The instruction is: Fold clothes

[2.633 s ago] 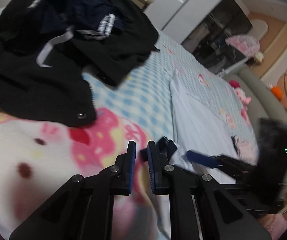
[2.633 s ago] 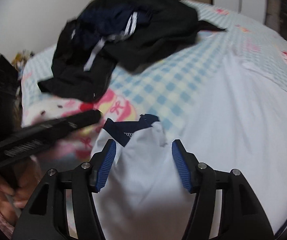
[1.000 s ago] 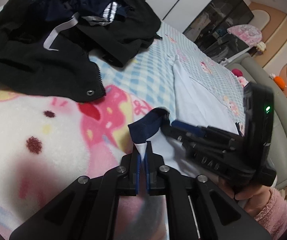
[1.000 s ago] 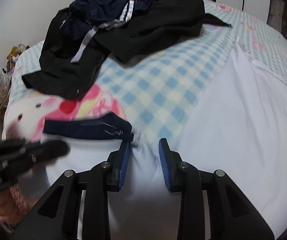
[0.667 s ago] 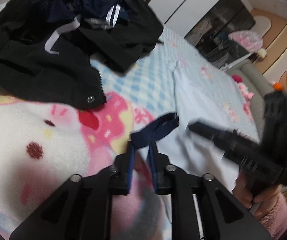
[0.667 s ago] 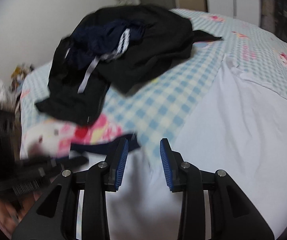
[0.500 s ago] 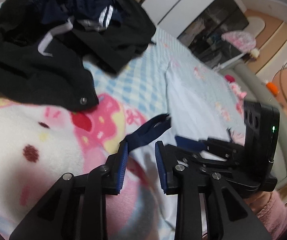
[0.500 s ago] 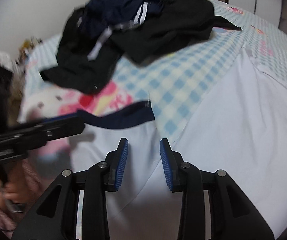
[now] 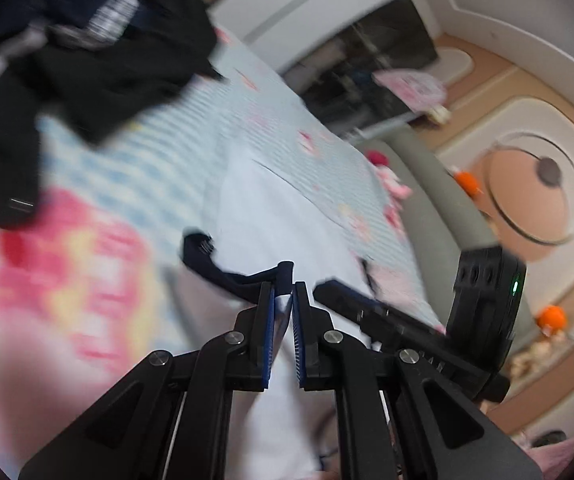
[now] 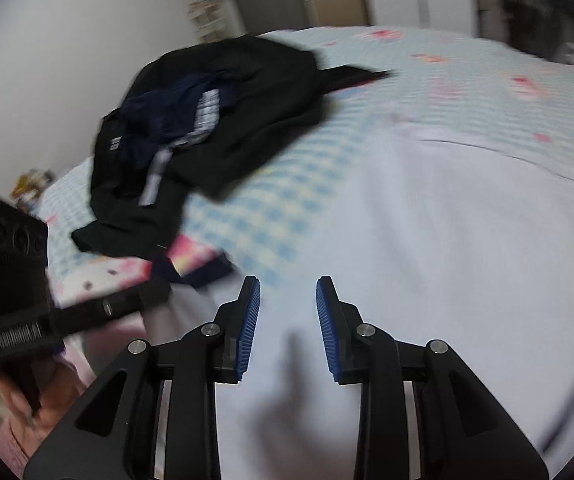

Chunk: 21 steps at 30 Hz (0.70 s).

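no legible writing on the white shirt (image 10: 427,240) or dark clothes pile (image 10: 223,128)

- Left gripper (image 9: 283,300): two matte black fingers, each lined with a ribbed blue pad (image 9: 269,332); angular black linkage arms behind them, with triangular cut-outs.
- Round silver screws (image 9: 235,337) sat at the linkage pivots, two to each finger.
- Right gripper (image 10: 288,312): the same black build, blue ribbed pads (image 10: 249,328), silver pivot screws (image 10: 365,329).
- Seen from the left gripper, the right unit carried a black box-shaped housing (image 9: 483,312) with three round recesses and a small green light (image 9: 515,285).
- A fuzzy pink sleeve (image 9: 563,458) showed below that housing.
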Each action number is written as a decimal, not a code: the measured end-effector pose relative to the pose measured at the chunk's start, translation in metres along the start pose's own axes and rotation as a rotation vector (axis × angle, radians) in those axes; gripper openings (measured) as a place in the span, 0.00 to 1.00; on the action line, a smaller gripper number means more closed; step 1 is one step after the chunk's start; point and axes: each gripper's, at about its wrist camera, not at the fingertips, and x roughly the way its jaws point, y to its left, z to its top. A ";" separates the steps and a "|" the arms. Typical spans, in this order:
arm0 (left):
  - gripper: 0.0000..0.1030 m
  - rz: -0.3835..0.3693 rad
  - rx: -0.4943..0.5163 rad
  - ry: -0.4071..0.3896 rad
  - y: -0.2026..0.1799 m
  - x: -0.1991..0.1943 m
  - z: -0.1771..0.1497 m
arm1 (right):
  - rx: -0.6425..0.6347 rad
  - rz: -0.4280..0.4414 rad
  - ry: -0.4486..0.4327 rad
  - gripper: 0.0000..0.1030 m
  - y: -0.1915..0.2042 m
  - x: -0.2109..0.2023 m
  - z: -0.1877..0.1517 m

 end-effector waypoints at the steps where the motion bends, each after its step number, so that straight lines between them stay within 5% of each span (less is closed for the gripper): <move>1: 0.09 -0.007 0.006 0.038 -0.007 0.014 -0.004 | 0.024 -0.026 0.006 0.33 -0.012 -0.011 -0.010; 5: 0.12 0.010 0.000 0.176 -0.017 0.064 -0.021 | 0.150 -0.061 0.058 0.35 -0.052 -0.028 -0.045; 8: 0.41 -0.057 -0.093 0.234 -0.010 0.084 -0.031 | 0.253 -0.061 0.079 0.35 -0.073 -0.031 -0.062; 11: 0.50 -0.229 -0.189 0.166 -0.001 0.060 -0.027 | 0.305 0.002 0.068 0.35 -0.074 -0.029 -0.061; 13: 0.51 -0.255 -0.161 0.093 0.000 0.031 -0.020 | 0.289 0.036 0.066 0.39 -0.065 -0.024 -0.055; 17: 0.50 -0.158 -0.165 -0.007 0.022 -0.009 -0.019 | 0.215 0.093 0.092 0.63 -0.034 -0.002 -0.040; 20: 0.49 -0.093 -0.175 -0.062 0.037 -0.030 -0.019 | 0.181 0.148 0.146 0.62 -0.015 0.028 -0.038; 21: 0.49 -0.088 -0.178 -0.062 0.040 -0.027 -0.018 | 0.176 0.153 0.162 0.52 -0.011 0.039 -0.039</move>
